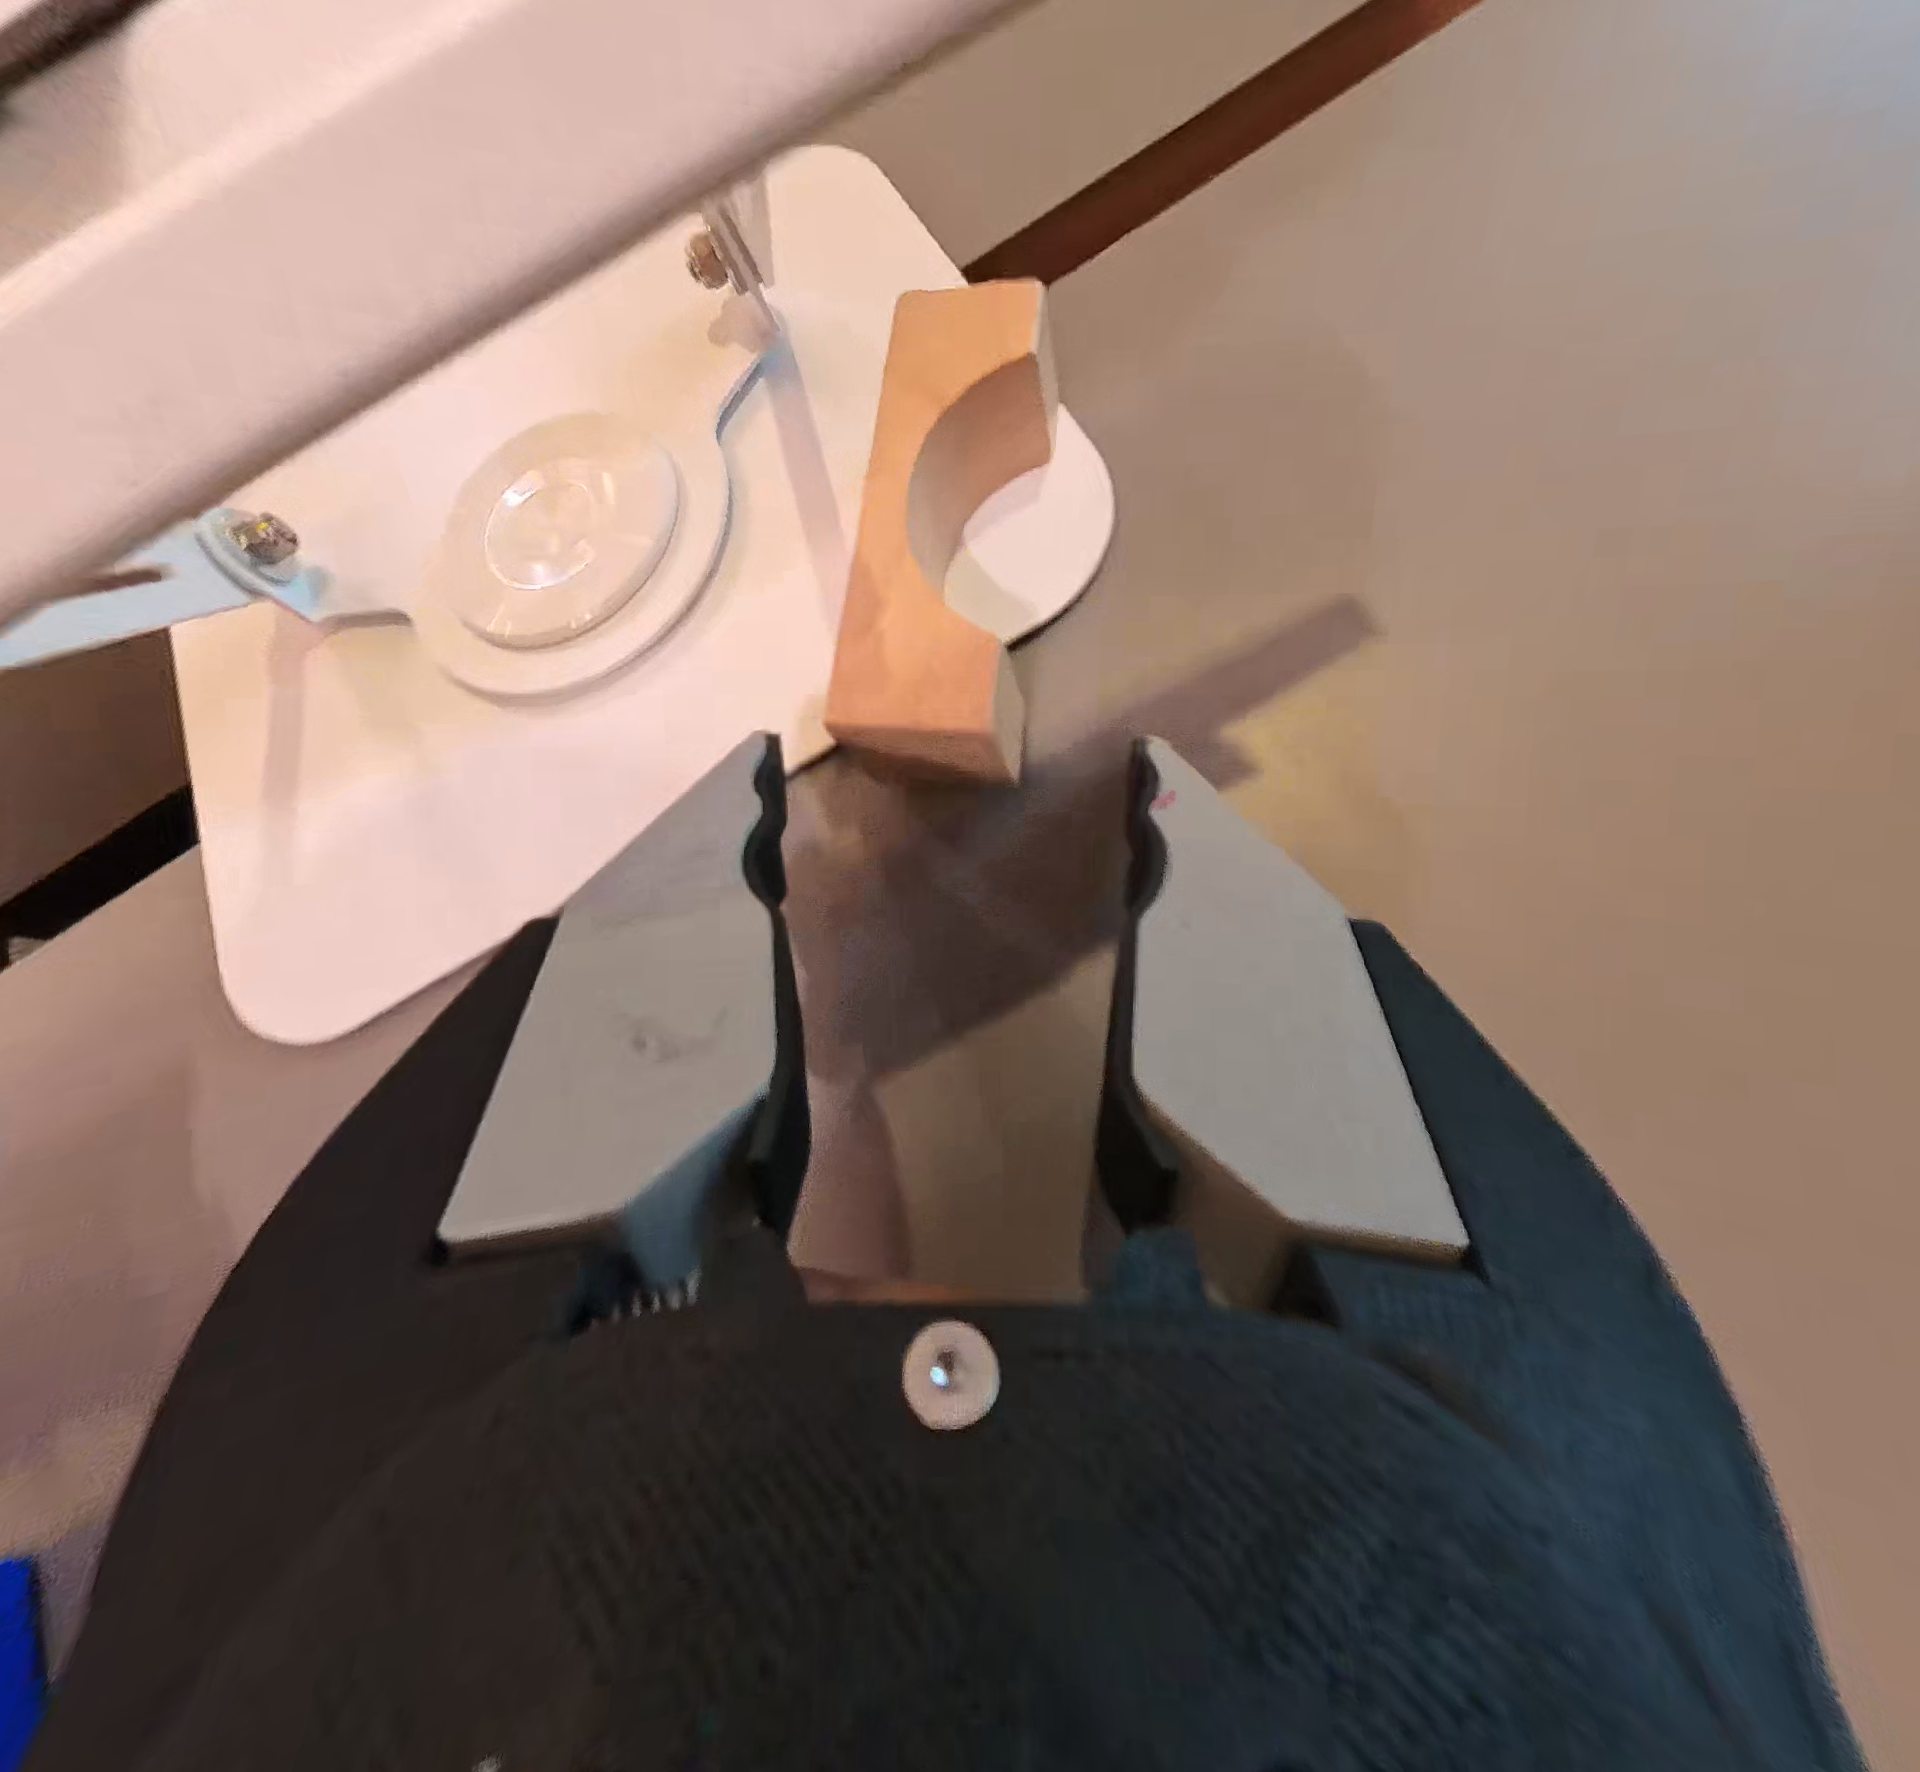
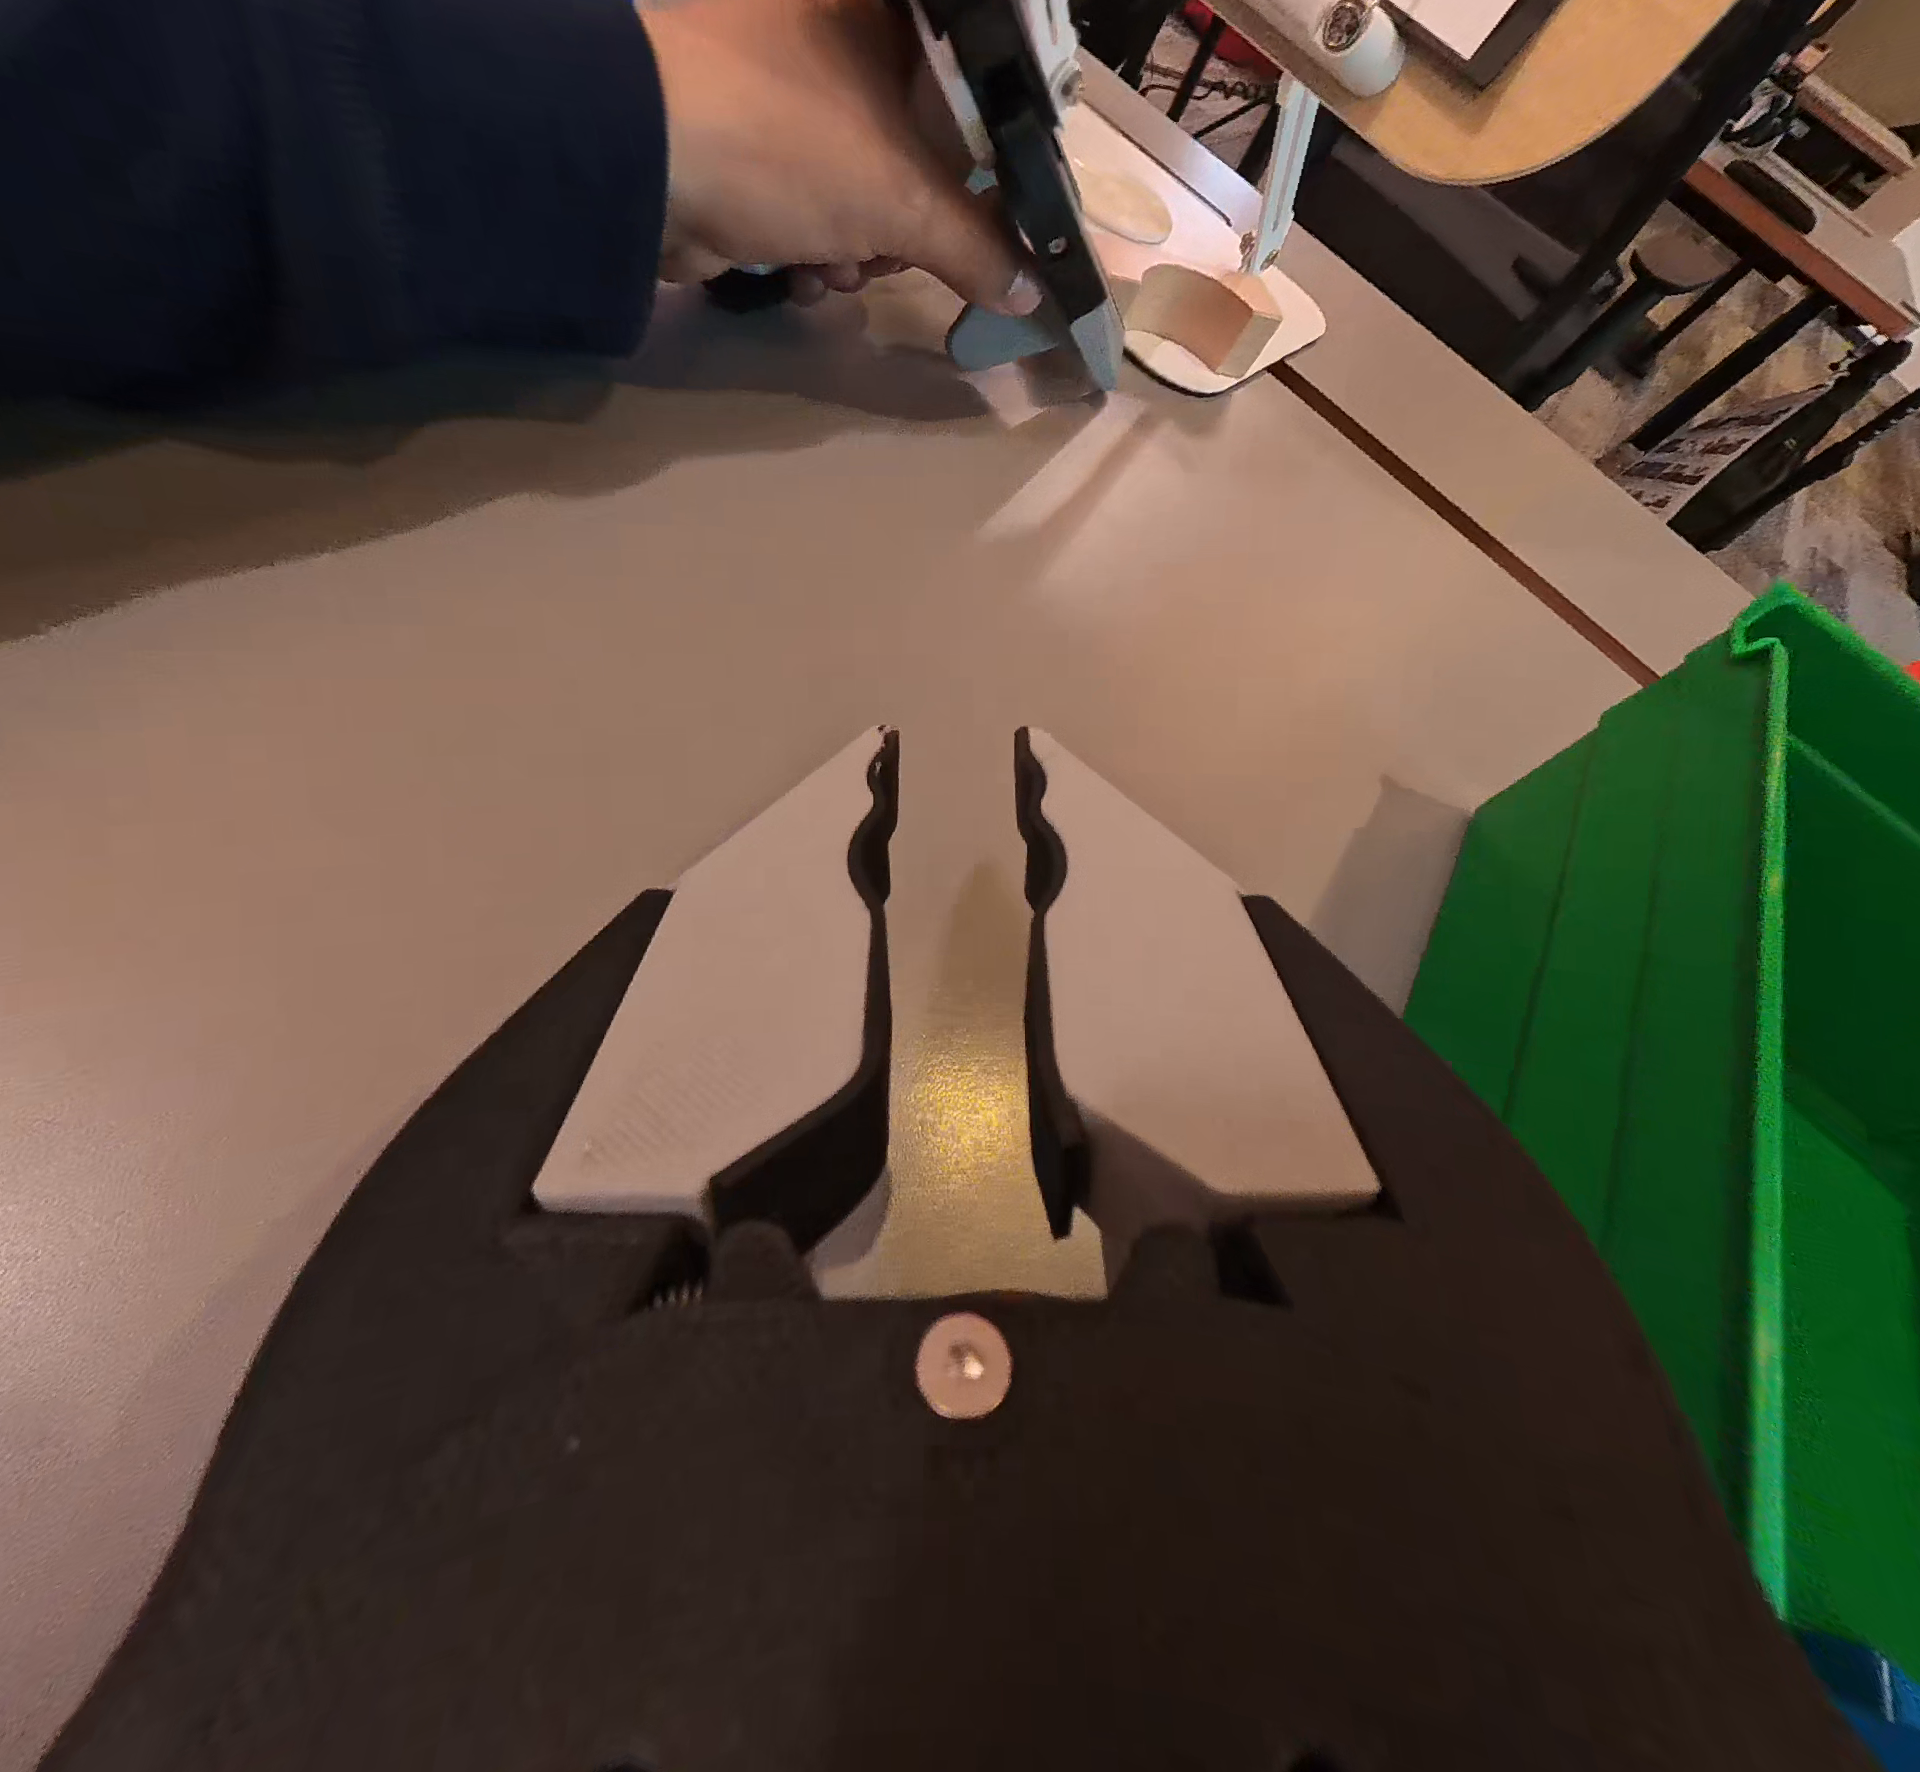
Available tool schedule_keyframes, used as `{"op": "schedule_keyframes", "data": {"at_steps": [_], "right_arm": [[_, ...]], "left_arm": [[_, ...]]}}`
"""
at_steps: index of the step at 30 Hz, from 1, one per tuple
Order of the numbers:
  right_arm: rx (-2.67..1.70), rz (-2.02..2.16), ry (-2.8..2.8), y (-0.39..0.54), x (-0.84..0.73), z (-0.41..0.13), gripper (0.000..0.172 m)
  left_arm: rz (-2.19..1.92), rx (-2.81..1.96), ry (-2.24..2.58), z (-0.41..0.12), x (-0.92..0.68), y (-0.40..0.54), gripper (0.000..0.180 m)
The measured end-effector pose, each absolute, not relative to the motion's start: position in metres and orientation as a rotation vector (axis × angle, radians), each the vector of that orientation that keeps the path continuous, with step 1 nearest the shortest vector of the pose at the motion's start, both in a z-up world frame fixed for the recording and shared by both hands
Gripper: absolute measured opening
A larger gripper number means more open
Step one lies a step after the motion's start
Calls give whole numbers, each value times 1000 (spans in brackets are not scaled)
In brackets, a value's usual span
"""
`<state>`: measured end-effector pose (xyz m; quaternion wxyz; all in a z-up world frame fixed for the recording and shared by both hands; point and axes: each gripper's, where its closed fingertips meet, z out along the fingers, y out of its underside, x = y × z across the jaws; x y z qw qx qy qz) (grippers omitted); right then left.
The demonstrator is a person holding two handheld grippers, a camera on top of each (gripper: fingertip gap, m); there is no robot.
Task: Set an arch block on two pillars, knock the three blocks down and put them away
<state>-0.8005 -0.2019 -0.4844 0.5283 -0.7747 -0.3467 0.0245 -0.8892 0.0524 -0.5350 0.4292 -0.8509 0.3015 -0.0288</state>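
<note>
Left gripper [image 1: 951, 751]: jaws wide apart, nothing between the pads, tips low over the grey table [image 1: 1558, 475]. Arch block [image 1: 940, 538], pale wood, lies just beyond the tips on its side, partly on a white base plate [image 1: 416, 839] and partly on the table; no contact with either finger. A hand [image 2: 821, 153] in a dark sleeve holds this gripper. Right gripper [image 2: 956, 735]: jaws part-open, bare, over open table, well apart from the block. Green bin [image 2: 1662, 1047] at far right.
</note>
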Motion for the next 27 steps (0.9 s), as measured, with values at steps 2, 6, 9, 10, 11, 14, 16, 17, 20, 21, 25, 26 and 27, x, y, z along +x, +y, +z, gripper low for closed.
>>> {"op": "schedule_keyframes", "data": {"at_steps": [2, 6, 9, 10, 11, 14, 16, 17, 20, 21, 25, 26, 27], "right_arm": [[-1849, 58, -821, -201, -799, -483, 19], [-1835, 53, -812, -201, -797, -481, 17], [-1859, 71, -780, -200, -794, -483, 17], [-1866, 84, -763, -200, -793, -483, 17], [-1867, 96, -742, -200, -792, -481, 17], [-1839, 170, -705, -204, -794, -475, 20], [-1810, 211, -704, -207, -797, -470, 23], [-1797, 224, -708, -209, -799, -469, 25], [-1774, 284, -792, -218, -809, -472, 34], [-1783, 304, -821, -221, -813, -475, 34], [-1768, 301, -823, -223, -817, -474, 40], [-1753, 335, -836, -227, -822, -472, 42], [-1749, 379, -852, -231, -828, -473, 43]], "left_arm": [[-119, -2145, 752, -537, -885, 60, 47], [-136, -2127, 779, -536, -882, 53, 32], [-40, -1995, 854, -525, -880, 30, 31], [0, -1929, 885, -520, -879, 19, 31], [33, -1854, 918, -513, -877, 5, 31], [18, -1704, 1040, -505, -865, -44, 31], [16, -1591, 1126, -501, -861, -80, 31], [3, -1539, 1162, -498, -859, -98, 31], [-135, -1355, 1321, -492, -853, -159, 31], [-220, -1313, 1372, -491, -852, -180, 31], [-465, -1284, 1373, -475, -870, -222, 31], [-517, -1279, 1353, -469, -875, -227, 32], [-570, -1270, 1339, -463, -880, -232, 32]]}}
